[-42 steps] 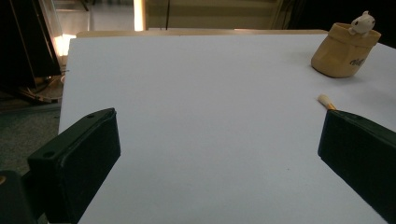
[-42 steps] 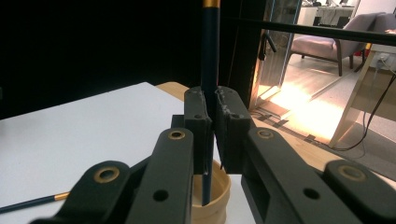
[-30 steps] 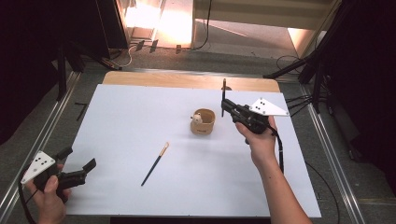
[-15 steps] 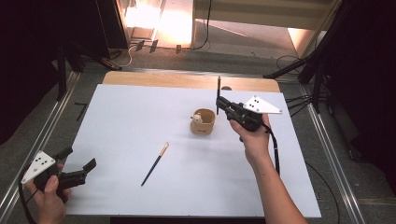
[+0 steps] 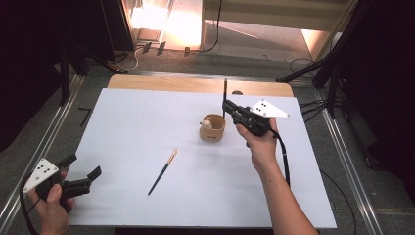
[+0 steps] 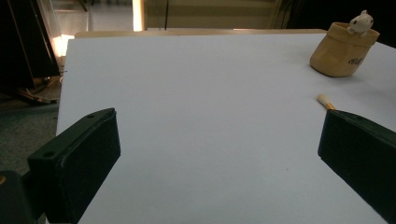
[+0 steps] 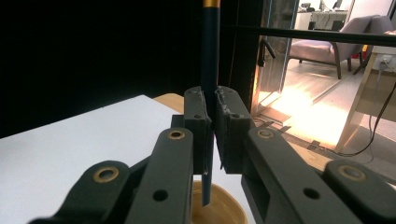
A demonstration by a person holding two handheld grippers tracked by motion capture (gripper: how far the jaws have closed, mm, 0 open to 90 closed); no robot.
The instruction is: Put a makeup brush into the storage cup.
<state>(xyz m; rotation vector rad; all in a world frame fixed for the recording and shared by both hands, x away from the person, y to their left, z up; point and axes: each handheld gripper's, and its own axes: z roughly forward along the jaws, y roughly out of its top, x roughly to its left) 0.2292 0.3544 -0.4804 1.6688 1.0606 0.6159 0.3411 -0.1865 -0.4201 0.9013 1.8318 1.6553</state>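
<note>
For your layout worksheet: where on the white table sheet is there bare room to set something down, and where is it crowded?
Free: the wide far-left stretch of the white sheet, left of the tan cup; also the near-right part, between the loose brush and the person's right forearm. Crowded: around the cup, where the right gripper holds an upright brush beside it.

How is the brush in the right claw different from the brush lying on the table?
The held brush stands upright, clamped between the right claw's pads with its lower end over the tan cup. The loose brush lies flat on the white table, untouched, its pale bristles showing. Both have slim dark handles with a gold band.
</note>
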